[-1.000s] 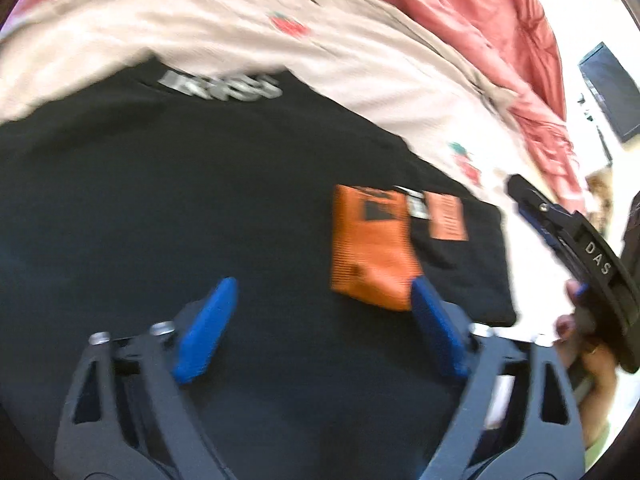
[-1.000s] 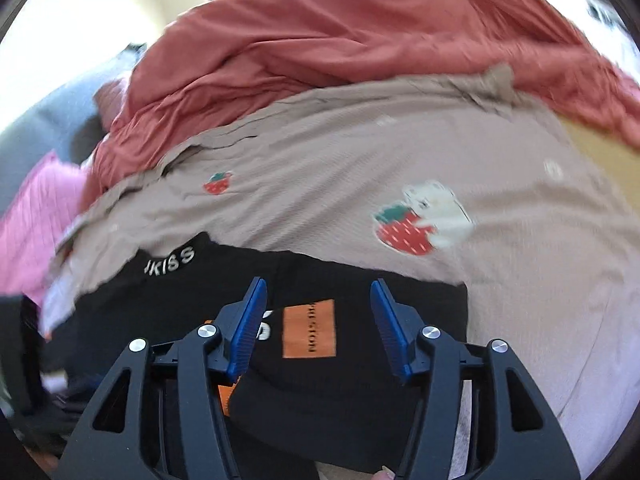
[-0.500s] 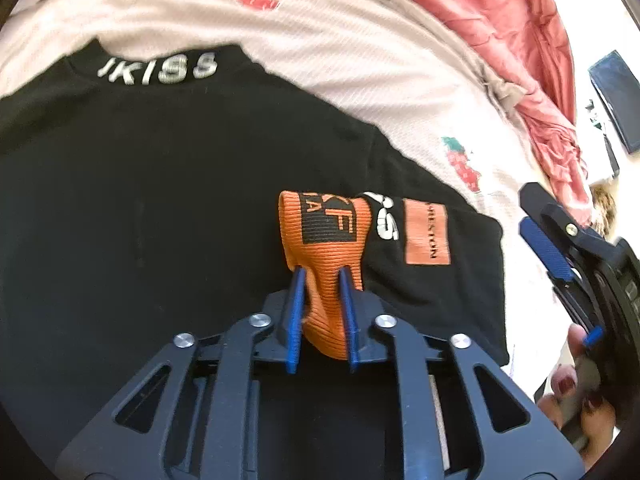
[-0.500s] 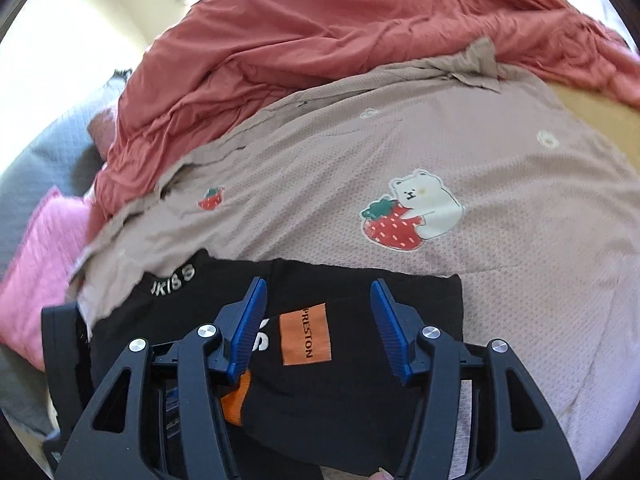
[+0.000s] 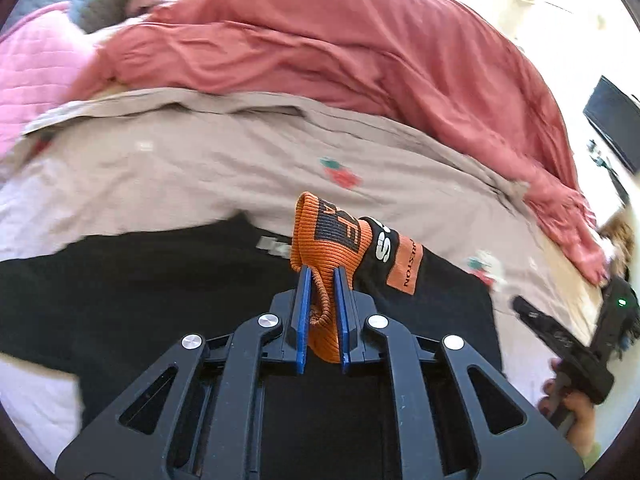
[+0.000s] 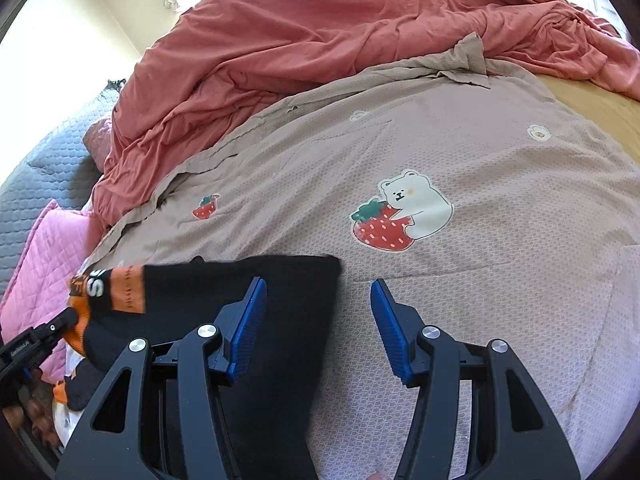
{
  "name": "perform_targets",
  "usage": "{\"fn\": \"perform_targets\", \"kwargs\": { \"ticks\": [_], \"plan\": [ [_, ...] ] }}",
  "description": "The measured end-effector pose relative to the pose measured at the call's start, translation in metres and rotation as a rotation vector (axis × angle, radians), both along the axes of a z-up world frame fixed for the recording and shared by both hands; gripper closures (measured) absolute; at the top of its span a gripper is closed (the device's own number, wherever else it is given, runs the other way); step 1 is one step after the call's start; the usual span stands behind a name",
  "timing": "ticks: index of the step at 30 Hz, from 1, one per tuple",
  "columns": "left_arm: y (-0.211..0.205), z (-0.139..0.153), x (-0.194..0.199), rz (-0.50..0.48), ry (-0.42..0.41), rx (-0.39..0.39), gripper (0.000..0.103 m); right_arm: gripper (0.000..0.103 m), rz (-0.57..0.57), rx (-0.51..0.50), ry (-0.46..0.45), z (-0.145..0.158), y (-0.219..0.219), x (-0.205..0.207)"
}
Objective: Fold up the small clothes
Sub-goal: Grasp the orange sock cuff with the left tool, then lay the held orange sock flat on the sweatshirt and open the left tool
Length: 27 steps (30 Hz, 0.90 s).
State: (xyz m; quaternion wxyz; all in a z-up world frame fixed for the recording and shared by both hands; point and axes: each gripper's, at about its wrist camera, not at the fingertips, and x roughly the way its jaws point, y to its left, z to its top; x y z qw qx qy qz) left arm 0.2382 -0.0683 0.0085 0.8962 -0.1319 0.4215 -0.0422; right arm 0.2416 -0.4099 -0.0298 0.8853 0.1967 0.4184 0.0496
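A black top (image 5: 160,288) lies spread on the bed. Its sleeve ends in an orange ribbed cuff (image 5: 320,232) next to an orange label patch (image 5: 406,266). My left gripper (image 5: 321,276) is shut on that cuff and holds it raised above the cloth, the sleeve trailing to the right. In the right wrist view the lifted sleeve (image 6: 132,288) stretches left from the black top (image 6: 280,312). My right gripper (image 6: 317,282) stands open and empty, its left finger over the top's right edge and its right finger over the sheet.
A beige sheet (image 6: 480,280) with bear and strawberry prints covers the bed. A rumpled red duvet (image 5: 360,52) is heaped behind it. A pink quilted pillow (image 6: 44,248) and grey quilt (image 6: 48,160) lie at the left. A hand (image 5: 576,412) holds the right gripper.
My left gripper closed on the orange cuff, then rose and tilted up, lifting the cuff and sleeve off the black top. The right gripper stayed open and nearly still.
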Motion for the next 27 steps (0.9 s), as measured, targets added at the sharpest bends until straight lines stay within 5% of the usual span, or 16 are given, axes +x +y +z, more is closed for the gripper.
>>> {"fn": "perform_targets", "kwargs": {
  "ticks": [12,20,27],
  "plan": [
    [0.081,-0.043,-0.007,0.146,0.110,-0.017,0.103,0.050,0.087,-0.124,-0.011,-0.003,0.031,0.001],
    [0.100,-0.059,-0.018,0.170,0.129,-0.030,0.102,0.049,0.298,-0.224,-0.031,-0.012,0.095,-0.005],
    [0.132,-0.074,-0.034,0.221,0.152,-0.108,0.102,0.047,0.423,-0.307,0.119,-0.049,0.129,-0.005]
  ]
}}
